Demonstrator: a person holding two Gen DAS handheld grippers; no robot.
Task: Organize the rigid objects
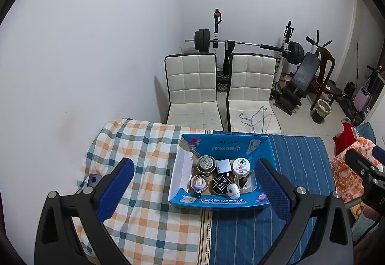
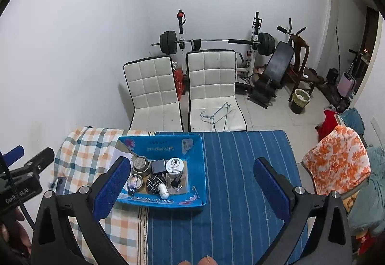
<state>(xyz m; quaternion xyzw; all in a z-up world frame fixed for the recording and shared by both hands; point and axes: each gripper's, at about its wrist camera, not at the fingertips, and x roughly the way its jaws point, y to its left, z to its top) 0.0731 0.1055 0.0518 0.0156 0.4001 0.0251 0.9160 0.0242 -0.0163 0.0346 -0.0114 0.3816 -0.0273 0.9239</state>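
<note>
Left gripper (image 1: 193, 177) and right gripper (image 2: 191, 179), jaws spread wide and empty, above the filled blue box (image 1: 264, 148)

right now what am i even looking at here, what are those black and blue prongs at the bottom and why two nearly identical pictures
The prongs are the two fingers of a hand-held gripper. A person holds one in each hand, and each carries a wide-angle camera looking forward along its fingers. One picture comes from the left gripper, the other from the right gripper, hence the similar views. Both stand open and hold nothing.

Below them is a surface under a checked cloth and a blue striped cloth. On it sits a blue box filled with small things: a white jar, a metal cup, a round black tin. A phone lies on the checked cloth. Two white chairs stand behind.
</note>
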